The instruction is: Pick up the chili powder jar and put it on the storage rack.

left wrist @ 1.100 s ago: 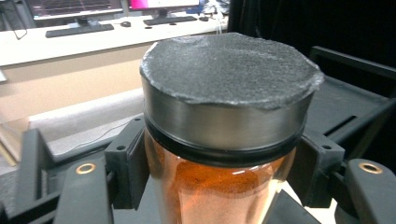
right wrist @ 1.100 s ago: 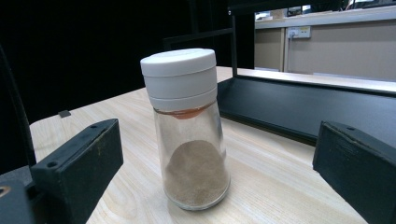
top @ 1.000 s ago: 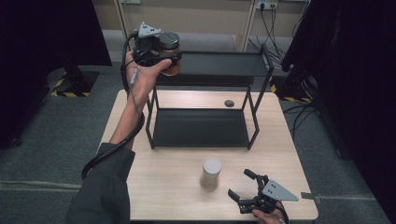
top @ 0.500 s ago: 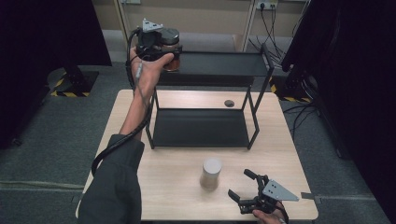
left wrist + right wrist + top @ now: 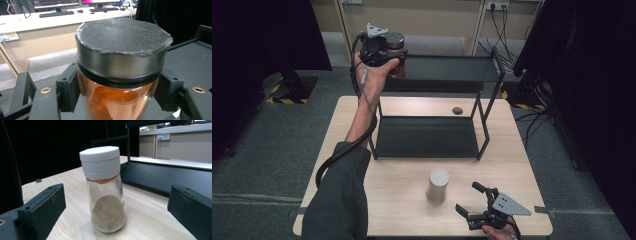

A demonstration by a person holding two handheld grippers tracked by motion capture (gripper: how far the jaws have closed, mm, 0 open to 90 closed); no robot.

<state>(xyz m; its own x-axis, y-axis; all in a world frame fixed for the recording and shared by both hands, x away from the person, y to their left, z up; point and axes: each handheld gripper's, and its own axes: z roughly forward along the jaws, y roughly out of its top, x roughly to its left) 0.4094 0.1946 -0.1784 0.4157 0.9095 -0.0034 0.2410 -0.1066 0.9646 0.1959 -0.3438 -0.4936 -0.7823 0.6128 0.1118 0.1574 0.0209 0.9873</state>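
My left gripper point(image 5: 388, 55) is shut on a glass jar of orange powder point(image 5: 117, 100) with a dark metal lid point(image 5: 122, 37), held at the left end of the black rack's top shelf point(image 5: 447, 67). Both pads press on the jar's sides in the left gripper view. A glass shaker point(image 5: 438, 185) with a white cap point(image 5: 100, 157) and brown powder stands upright on the wooden table point(image 5: 402, 200). My right gripper point(image 5: 476, 202) stands open near the table's front edge, just right of the shaker, which is ahead of its jaws in the right gripper view.
The black two-level rack point(image 5: 427, 137) takes up the table's middle and back. A small dark round object point(image 5: 457, 110) lies on the table behind the lower shelf. A cable point(image 5: 337, 160) trails along the left forearm. Grey floor surrounds the table.
The left hand has shifted slightly with the jar at the top shelf's left end. The right gripper and the shaker have not moved.
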